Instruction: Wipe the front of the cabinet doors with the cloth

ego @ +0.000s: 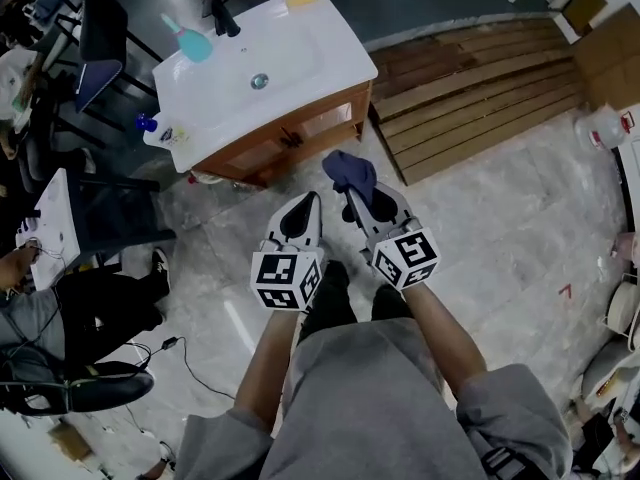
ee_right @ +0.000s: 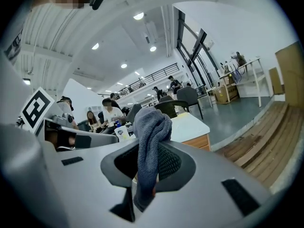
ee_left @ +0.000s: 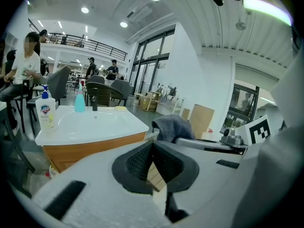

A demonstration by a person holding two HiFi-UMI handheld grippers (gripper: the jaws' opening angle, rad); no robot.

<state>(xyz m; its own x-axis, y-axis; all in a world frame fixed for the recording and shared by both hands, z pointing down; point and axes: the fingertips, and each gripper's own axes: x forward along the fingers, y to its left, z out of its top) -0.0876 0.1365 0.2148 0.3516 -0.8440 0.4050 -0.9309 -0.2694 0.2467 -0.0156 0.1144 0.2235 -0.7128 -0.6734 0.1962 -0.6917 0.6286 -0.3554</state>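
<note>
A wooden cabinet (ego: 300, 133) under a white sink top (ego: 255, 63) stands ahead of me, its doors facing my grippers. The dark blue cloth (ego: 350, 171) bunches up out of my right gripper (ego: 358, 196), which is shut on it a short way from the doors. In the right gripper view the cloth (ee_right: 151, 141) hangs down between the pads. My left gripper (ego: 308, 200) is alongside, shut with nothing in it; its pads (ee_left: 142, 160) meet in the left gripper view. From there the cloth (ee_left: 172, 126) shows just to the right and the cabinet (ee_left: 90, 148) lies ahead.
On the sink top stand a soap bottle (ego: 160, 130), a teal bottle (ego: 190, 40) and a black faucet (ego: 222, 16). Wooden planks (ego: 480, 88) lie to the cabinet's right. A seated person's leg (ego: 60, 318) and a chair are at the left. A white jug (ego: 605, 126) is far right.
</note>
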